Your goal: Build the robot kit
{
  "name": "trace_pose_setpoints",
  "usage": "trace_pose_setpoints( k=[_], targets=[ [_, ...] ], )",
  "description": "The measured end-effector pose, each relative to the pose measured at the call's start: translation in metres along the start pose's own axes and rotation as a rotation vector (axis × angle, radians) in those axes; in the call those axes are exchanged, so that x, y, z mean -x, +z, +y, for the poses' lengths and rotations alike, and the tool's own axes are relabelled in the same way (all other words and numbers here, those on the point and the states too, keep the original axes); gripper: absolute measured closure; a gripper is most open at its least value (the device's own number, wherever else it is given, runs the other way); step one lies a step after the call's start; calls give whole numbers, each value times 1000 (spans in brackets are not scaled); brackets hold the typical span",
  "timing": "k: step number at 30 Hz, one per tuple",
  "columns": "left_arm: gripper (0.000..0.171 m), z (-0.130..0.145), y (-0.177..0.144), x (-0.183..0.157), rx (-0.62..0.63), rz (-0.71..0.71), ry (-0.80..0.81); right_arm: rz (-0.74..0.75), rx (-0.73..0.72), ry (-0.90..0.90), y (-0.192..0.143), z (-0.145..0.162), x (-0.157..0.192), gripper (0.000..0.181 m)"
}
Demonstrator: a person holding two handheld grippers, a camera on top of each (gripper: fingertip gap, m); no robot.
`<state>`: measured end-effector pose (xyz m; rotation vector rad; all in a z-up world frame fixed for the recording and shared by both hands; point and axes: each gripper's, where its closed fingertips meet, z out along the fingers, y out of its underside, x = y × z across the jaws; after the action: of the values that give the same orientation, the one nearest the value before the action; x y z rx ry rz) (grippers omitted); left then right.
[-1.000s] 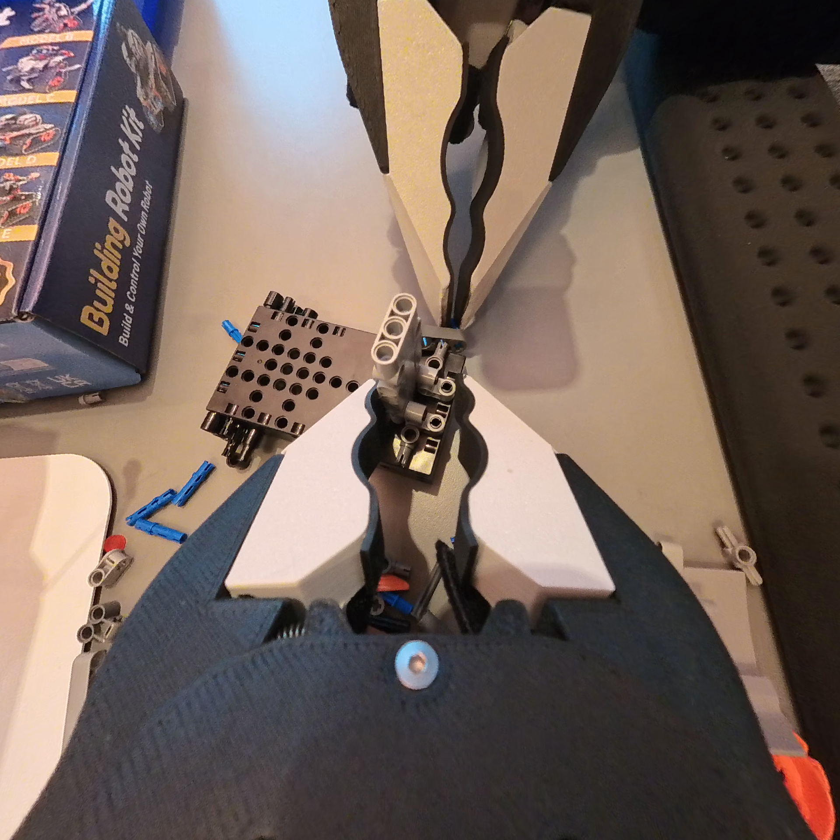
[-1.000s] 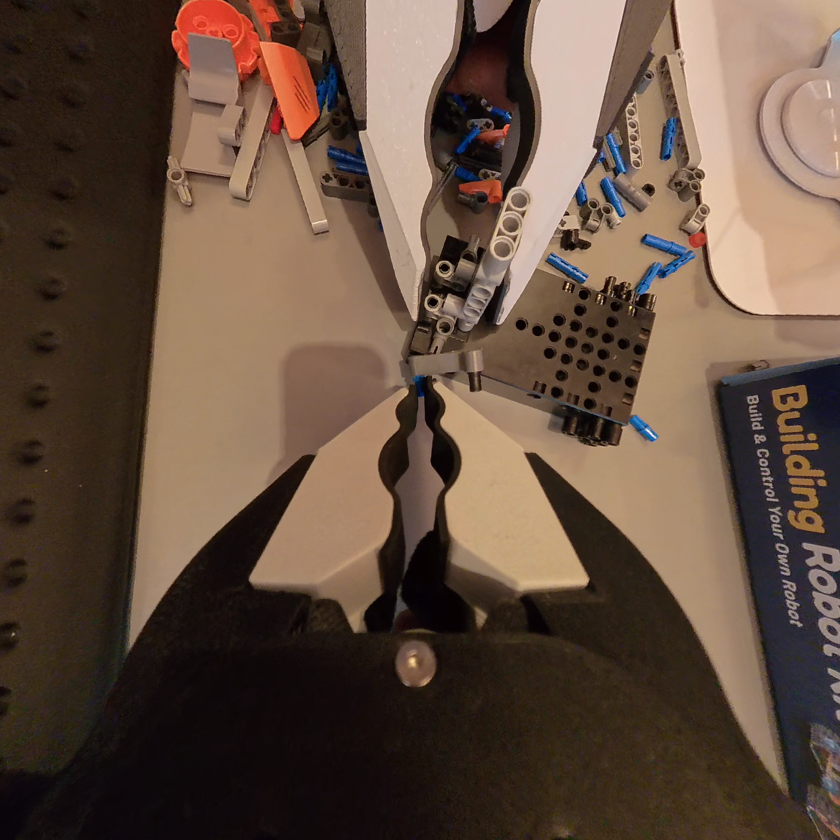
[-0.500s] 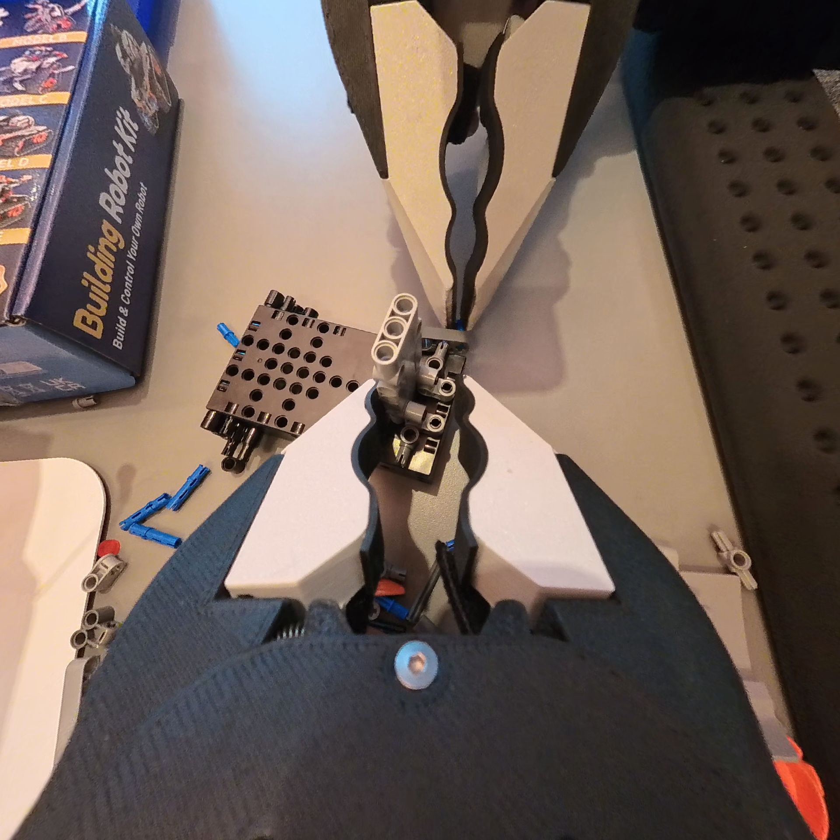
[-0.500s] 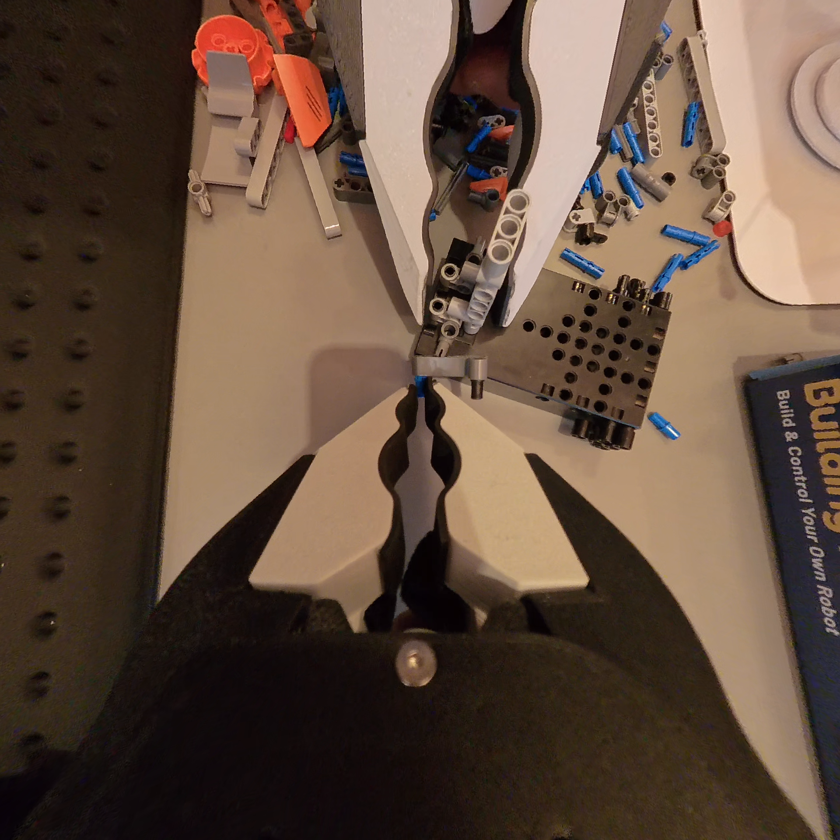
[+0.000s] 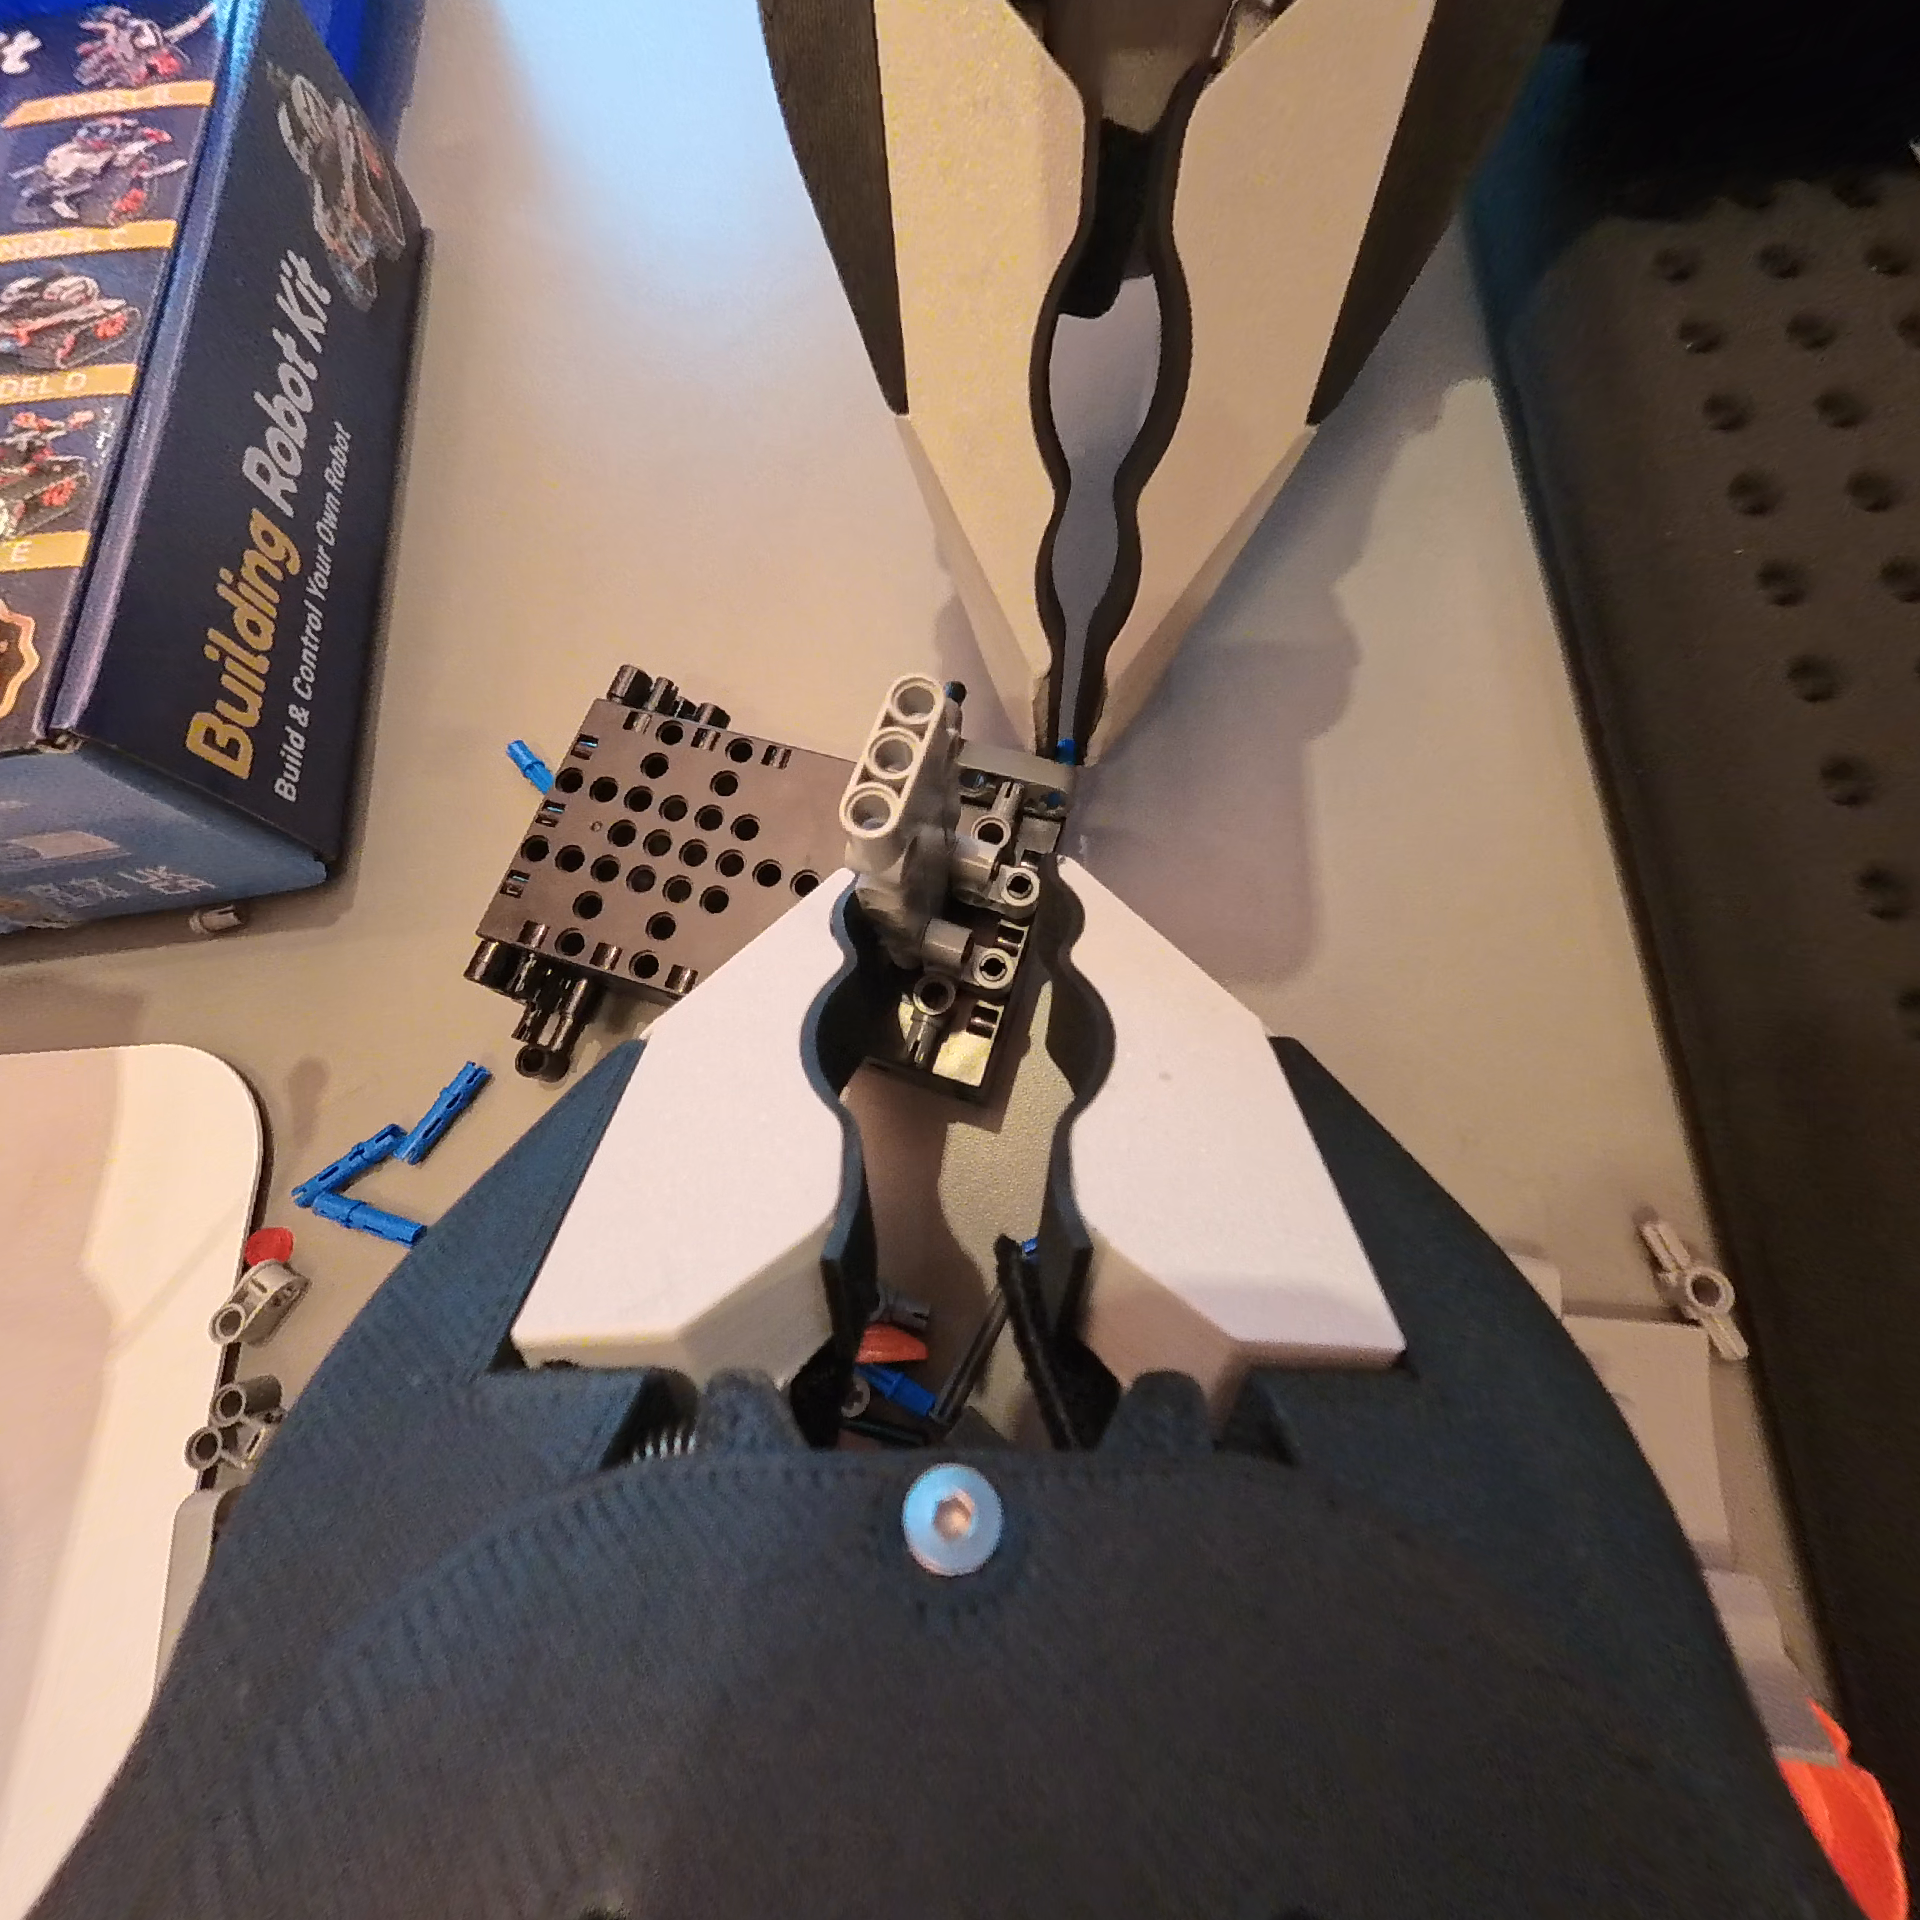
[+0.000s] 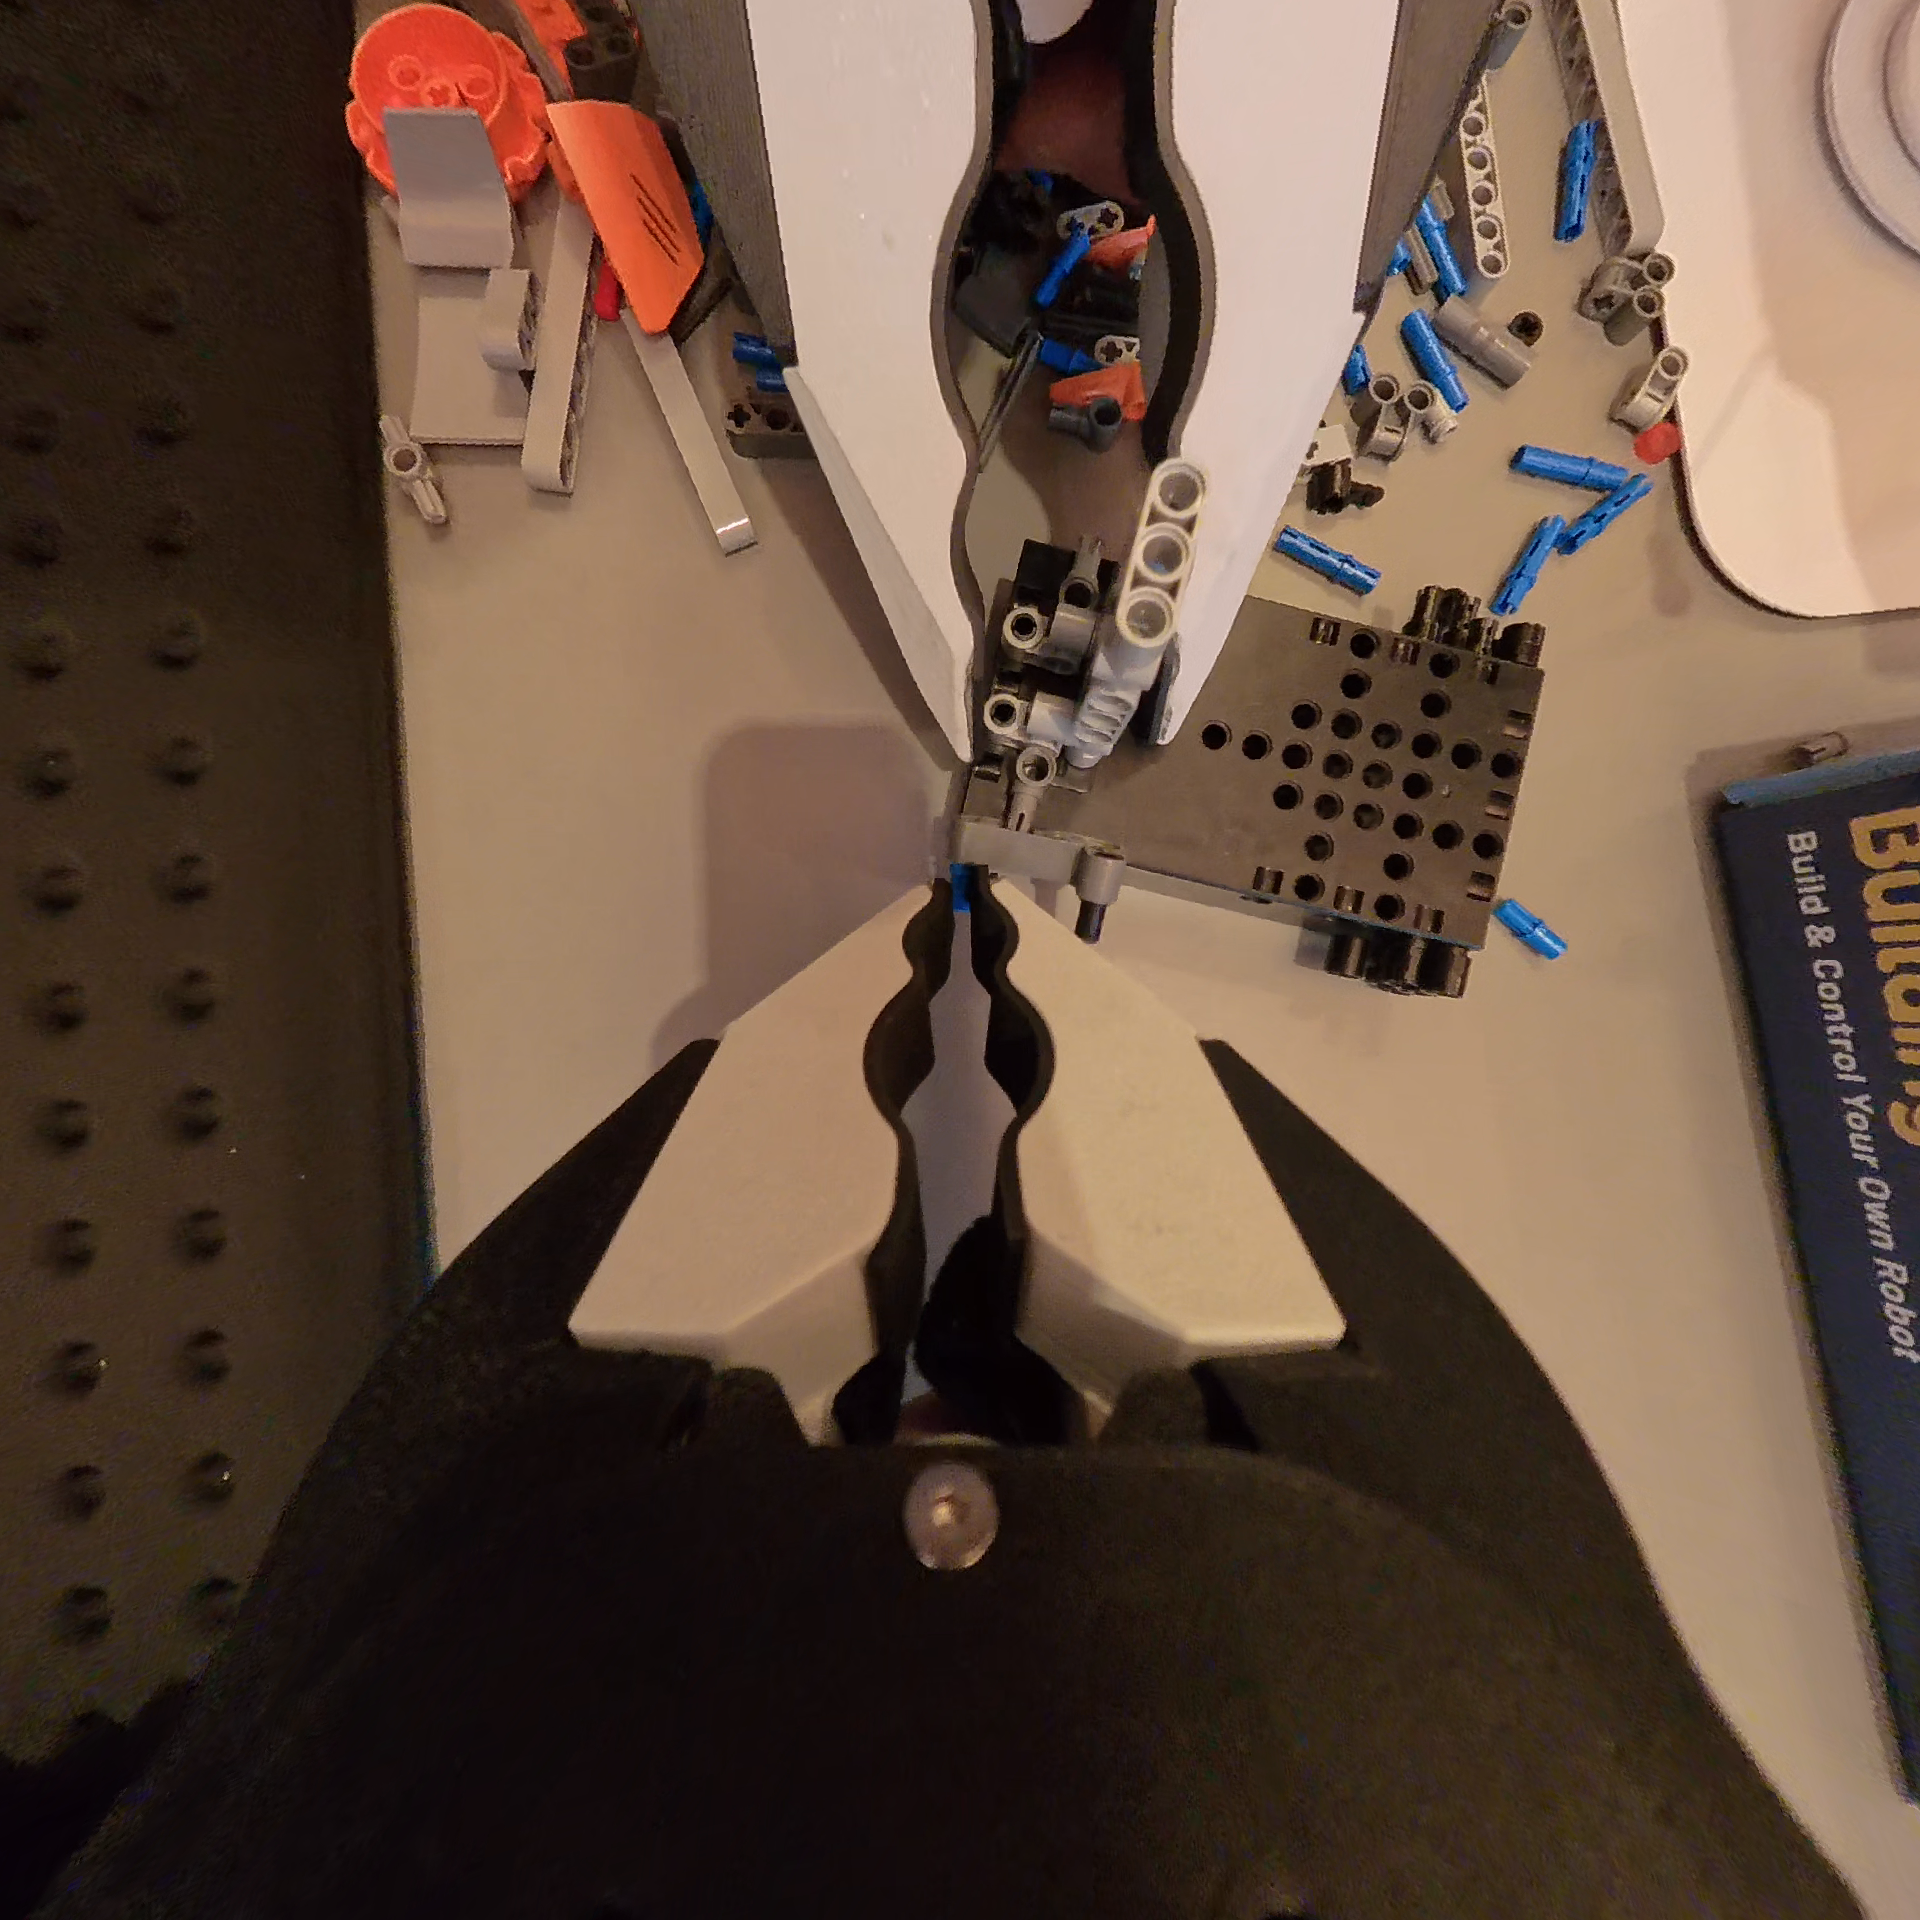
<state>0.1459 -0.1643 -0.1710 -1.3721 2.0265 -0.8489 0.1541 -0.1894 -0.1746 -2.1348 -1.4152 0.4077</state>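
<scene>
Left gripper (image 5: 951,894) is clamped on the block assembly (image 5: 951,883) at centre; right gripper (image 6: 966,899), from twelve o'clock, pinches a blue pin (image 6: 960,888) touching the assembly's grey beam (image 6: 1023,847); pin not fully in.

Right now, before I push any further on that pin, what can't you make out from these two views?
- Blue pin: mostly buried between the right gripper fingertips; how deep it sits in the grey beam is hidden in both views.
- Black plate: its near corner is covered by the left gripper in the left wrist view.
- Loose parts: partly masked by the left gripper's fingers.
- Blue box: cut off by the frame edge.
</scene>
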Motion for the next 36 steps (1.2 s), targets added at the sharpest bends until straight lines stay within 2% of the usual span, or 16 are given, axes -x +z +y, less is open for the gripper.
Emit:
trace_pose_setpoints(
  k=[11, 15, 19, 30, 34, 36],
  targets=[
    [143, 0, 0, 1, 11, -17, 7, 28, 69, 19, 0, -2, 0, 181],
    [143, -3, 3, -1, 9, -21, 20, 4, 23, 9, -2, -20, 7, 181],
    [144, -4, 4, -2, 17, -26, 38, -19, 57, -6, 2, -11, 11, 181],
    [144, -3, 4, -2, 21, -21, 31, -5, 29, -48, 0, -2, 11, 181],
    [141, -3, -1, 2, 27, -29, 28, 28, -3, -118, -5, -2, 18, 181],
    [137, -8, -6, 1, 4, -23, 27, 49, 29, -151, -2, 1, 25, 181]
  ],
)
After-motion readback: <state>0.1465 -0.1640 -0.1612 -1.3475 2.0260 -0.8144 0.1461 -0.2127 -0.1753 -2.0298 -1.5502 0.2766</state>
